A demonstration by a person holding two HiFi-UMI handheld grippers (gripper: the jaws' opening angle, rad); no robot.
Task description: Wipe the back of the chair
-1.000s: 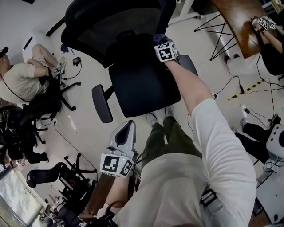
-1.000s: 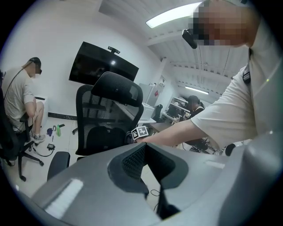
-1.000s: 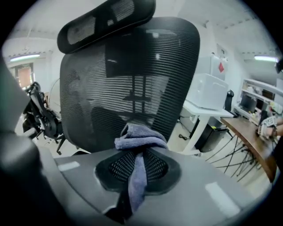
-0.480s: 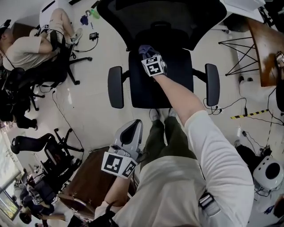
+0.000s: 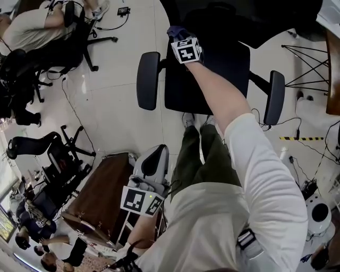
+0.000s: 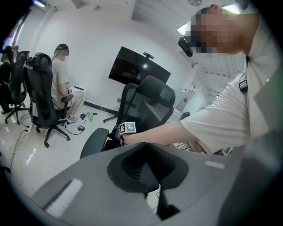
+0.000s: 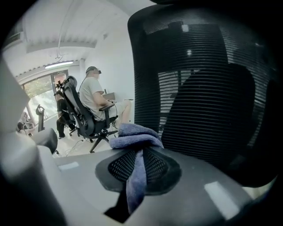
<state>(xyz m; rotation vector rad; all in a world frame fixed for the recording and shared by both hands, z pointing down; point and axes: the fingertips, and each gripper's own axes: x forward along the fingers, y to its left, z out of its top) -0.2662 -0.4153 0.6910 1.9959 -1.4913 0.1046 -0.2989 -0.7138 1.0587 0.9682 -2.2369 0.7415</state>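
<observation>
The right gripper has its jaws clamped on a blue microfibre cloth, which bunches above the jaw tips and trails down through the slot between them. Right in front of it is the black mesh backrest of the office chair. The cloth sits close to the backrest's left edge, though contact is hard to confirm.

In the head view the right gripper is stretched out over the chair's seat, between the two armrests. The backrest lies along the top of the frame.

The left gripper is held back near the person's waist, jaws pressed together with nothing in them, and it points towards the chair. It hangs beside a brown wooden table.
</observation>
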